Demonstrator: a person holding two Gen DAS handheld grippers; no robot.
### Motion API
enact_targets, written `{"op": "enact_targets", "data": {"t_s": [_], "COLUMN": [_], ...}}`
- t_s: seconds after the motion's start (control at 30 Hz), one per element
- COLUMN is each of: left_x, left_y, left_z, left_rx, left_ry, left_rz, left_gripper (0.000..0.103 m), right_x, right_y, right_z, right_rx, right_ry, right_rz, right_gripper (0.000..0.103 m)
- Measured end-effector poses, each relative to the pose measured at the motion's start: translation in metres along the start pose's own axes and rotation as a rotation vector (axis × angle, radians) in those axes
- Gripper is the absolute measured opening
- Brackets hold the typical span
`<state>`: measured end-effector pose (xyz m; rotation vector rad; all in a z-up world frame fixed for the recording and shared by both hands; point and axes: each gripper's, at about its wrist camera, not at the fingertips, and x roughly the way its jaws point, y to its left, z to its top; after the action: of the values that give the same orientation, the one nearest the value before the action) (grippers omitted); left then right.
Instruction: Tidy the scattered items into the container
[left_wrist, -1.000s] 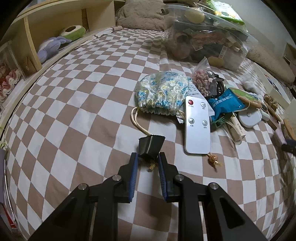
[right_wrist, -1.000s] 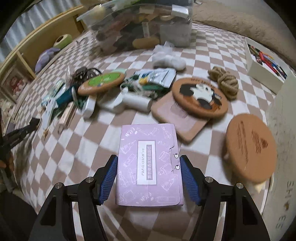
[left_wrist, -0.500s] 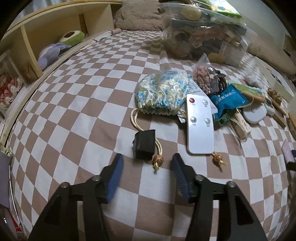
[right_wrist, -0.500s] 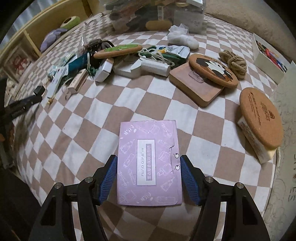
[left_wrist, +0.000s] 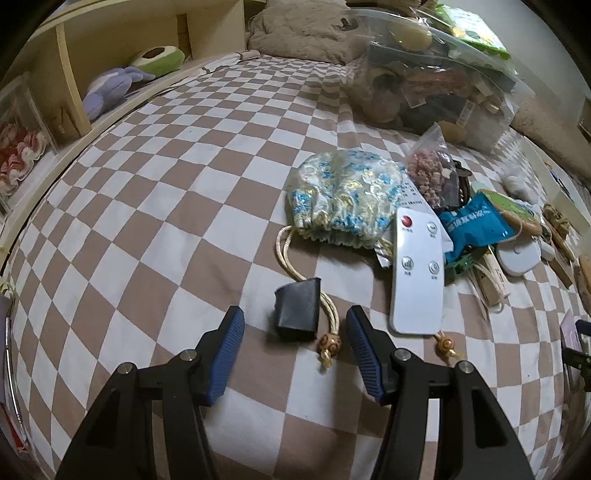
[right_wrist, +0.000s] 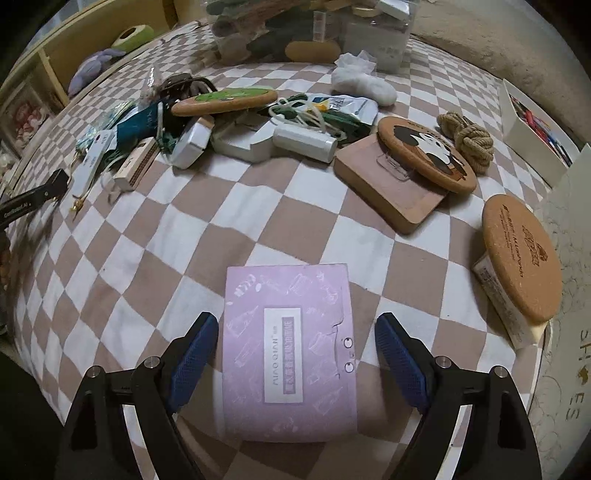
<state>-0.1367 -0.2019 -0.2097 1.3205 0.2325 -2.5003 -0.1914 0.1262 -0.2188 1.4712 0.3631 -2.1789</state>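
Note:
My left gripper (left_wrist: 295, 332) is open, its fingers on either side of a small black box (left_wrist: 297, 308) that lies on the checkered bed. Beside it lie a white remote (left_wrist: 417, 273) and a blue-and-yellow drawstring pouch (left_wrist: 345, 201). My right gripper (right_wrist: 297, 343) is open over a flat purple packet (right_wrist: 290, 350) that lies on the bed between its fingers, not touching them. The clear plastic container (left_wrist: 439, 81), full of items, stands at the back; it also shows in the right wrist view (right_wrist: 314, 33).
A heap of items lies mid-bed: a blue packet (left_wrist: 476, 223), a snack bag (left_wrist: 428, 171), a wooden tray (right_wrist: 391, 181), cork coasters (right_wrist: 522, 258), a rope knot (right_wrist: 467, 138). A shelf with plush toys (left_wrist: 114, 86) runs along the left. A white box (right_wrist: 532, 125) stands at the right.
My left gripper has opened and let go of the black box, which now lies on the bed. My right gripper has risen a little and stays open over the purple packet.

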Motion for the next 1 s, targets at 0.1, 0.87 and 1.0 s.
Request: {"op": "enact_targets", "data": {"t_s": [0.1, 0.87, 1.0], "left_x": [0.0, -0.034, -0.049], "left_y": [0.007, -0.017, -0.028], "left_z": [0.004, 0.012, 0.016], "left_rx": [-0.046, 0.047, 0.054], "left_ry": [-0.009, -0.123, -0.169], "left_rz": [-0.012, 0.003, -0.016], "left_gripper": [0.043, 0.023, 0.023], "right_x": [0.0, -0.018, -0.029], "right_y": [0.0, -0.006, -0.011], "right_z": [-0.001, 0.004, 0.002], "right_rx": [-0.005, 0.047, 0.073], "right_ry": [0.0, -0.087, -0.116], "right_rz": [0.0, 0.049, 0.067], "right_gripper": [0.087, 0.068, 0.068]}}
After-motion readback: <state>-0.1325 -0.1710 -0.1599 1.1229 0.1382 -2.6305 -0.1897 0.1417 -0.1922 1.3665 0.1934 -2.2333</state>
